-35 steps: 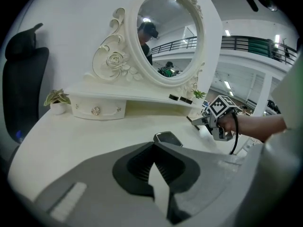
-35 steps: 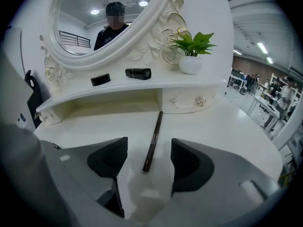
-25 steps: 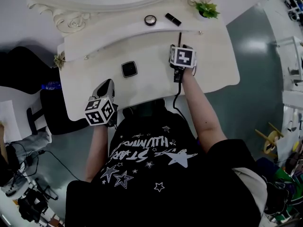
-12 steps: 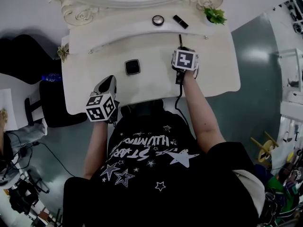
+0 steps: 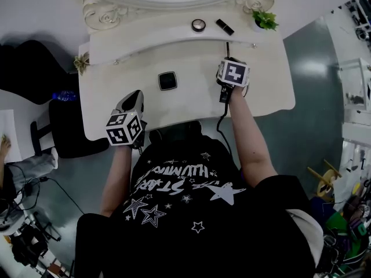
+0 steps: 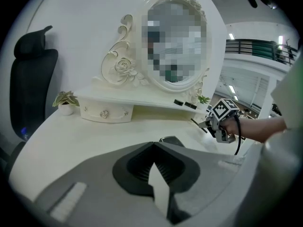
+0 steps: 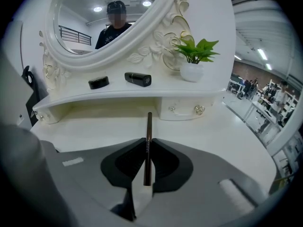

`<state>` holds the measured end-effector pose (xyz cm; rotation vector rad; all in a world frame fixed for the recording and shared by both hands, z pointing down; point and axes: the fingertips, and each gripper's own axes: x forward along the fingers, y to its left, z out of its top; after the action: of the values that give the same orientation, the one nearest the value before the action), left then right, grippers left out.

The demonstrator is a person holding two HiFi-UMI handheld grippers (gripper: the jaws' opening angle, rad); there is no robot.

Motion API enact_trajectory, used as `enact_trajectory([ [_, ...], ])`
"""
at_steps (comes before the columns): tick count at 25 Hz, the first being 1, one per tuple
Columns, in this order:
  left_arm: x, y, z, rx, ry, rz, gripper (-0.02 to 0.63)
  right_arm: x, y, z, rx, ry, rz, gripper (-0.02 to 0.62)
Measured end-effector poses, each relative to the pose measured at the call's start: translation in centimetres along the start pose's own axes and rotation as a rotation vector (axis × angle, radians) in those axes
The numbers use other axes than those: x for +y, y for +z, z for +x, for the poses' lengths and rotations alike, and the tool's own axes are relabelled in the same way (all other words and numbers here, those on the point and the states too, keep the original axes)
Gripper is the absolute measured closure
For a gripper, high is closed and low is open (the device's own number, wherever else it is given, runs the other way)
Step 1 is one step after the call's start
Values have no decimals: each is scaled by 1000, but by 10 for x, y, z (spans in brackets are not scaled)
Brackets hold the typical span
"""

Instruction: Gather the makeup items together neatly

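Note:
A thin brown makeup pencil (image 7: 147, 138) sticks out forward from my right gripper (image 7: 147, 148), whose jaws have just been closing and now stand shut on it. In the head view this gripper (image 5: 228, 61) sits at the table's right middle, the pencil (image 5: 227, 47) pointing at the raised shelf. A black square compact (image 5: 167, 80) lies mid-table. A round compact (image 5: 199, 25) and a black lipstick (image 5: 225, 26) rest on the shelf. My left gripper (image 5: 134, 98) is shut and empty near the front left edge, with the square compact (image 6: 170, 140) just beyond its tips (image 6: 154, 148).
An ornate white mirror frame (image 7: 156, 37) rises behind the shelf. A potted plant (image 5: 265, 19) stands at the shelf's right end, a smaller one (image 5: 82, 62) at the left. Small drawers (image 7: 187, 109) sit under the shelf. A black chair (image 5: 26, 77) is left of the table.
The head view has drifted a little. Both grippers stay about where they were on the table, the pencil still at the right gripper's tips.

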<state>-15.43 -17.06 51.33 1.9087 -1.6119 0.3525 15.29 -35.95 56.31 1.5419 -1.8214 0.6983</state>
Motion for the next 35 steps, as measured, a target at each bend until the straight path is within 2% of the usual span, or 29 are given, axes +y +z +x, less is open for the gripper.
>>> enact_trajectory([
  [13,18,9,-7,-5,-93,44,604,70,-14,-43,-34,60,-3,528],
  [27,42,1,-23,14,-148,51,604,146,-58,-58,9,132,-55,528],
  [35,49,-9,-32,33,-167,55,604,164,-77,-56,50,138,-79,526],
])
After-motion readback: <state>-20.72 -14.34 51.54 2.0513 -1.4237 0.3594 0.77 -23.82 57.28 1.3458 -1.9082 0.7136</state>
